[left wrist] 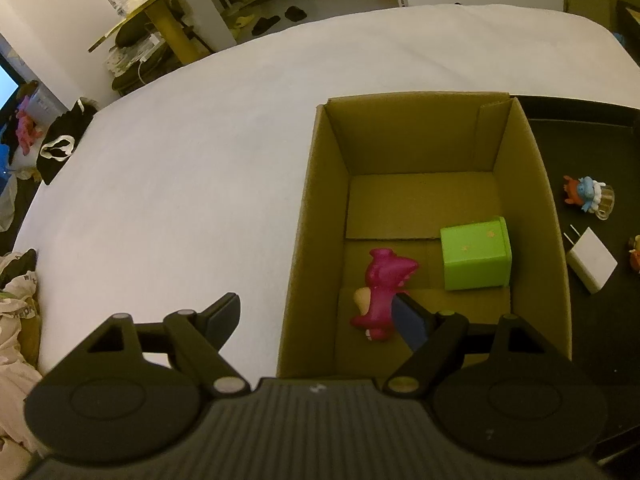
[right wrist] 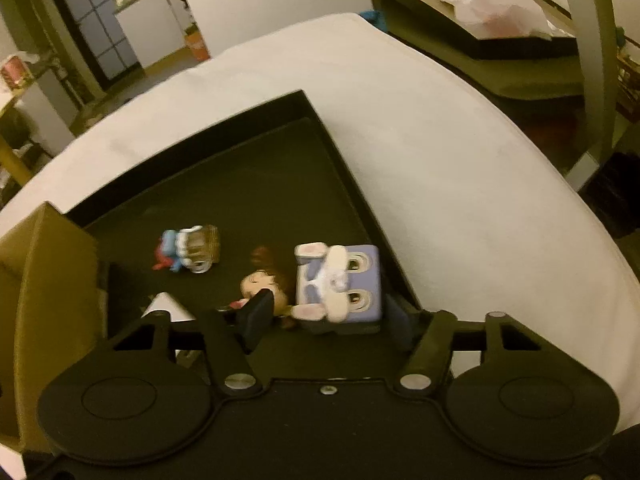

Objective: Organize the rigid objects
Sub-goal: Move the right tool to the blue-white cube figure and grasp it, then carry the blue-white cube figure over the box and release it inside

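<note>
Your right hand-held gripper (right wrist: 326,314) straddles the purple cube toy (right wrist: 340,286) low in the frame, but you cannot tell whether the pads press it. It sits in the black tray (right wrist: 320,120). Next: grip firmly, lift, carry left to the cardboard box (left wrist: 316,208). Your left hand-held gripper (left wrist: 320,316) hangs open, empty.

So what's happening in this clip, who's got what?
A person with two handheld grippers is moving small toys from a black tray into a cardboard box. A pink figurine and a green block already lie in the box. The left gripper hangs open and empty over the box's near edge. The right gripper is down in the tray, its jaws either side of a purple rabbit cube, grip not clear. A brown-haired doll, a blue-capped figurine and a white charger remain.
</note>
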`<action>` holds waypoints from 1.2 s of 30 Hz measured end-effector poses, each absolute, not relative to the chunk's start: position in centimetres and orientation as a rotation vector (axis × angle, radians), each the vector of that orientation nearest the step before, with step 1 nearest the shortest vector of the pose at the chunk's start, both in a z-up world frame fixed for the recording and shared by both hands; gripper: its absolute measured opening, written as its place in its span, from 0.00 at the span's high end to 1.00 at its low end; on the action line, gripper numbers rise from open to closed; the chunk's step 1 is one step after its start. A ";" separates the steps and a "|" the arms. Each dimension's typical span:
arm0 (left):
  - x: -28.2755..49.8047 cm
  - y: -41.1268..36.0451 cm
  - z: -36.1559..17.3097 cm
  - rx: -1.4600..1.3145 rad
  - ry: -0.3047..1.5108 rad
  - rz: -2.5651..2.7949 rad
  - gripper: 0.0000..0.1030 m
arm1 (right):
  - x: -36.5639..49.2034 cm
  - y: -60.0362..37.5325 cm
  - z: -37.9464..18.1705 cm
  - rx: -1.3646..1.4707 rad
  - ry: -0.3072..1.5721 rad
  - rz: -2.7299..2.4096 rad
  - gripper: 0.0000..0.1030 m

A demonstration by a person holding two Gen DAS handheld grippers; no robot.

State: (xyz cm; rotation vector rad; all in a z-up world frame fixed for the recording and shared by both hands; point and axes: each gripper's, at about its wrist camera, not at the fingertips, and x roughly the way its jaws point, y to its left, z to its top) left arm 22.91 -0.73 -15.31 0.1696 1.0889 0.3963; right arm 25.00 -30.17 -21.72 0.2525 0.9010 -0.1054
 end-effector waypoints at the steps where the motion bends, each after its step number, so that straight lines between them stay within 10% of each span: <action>1: 22.9 -0.7 -15.3 0.170 1.089 0.398 0.21 | 25.1 -30.2 -22.0 0.240 0.905 -0.110 0.52; 36: 20.9 3.5 -14.6 -0.073 1.042 0.338 0.21 | 24.4 -22.2 -13.5 0.118 0.804 0.087 0.58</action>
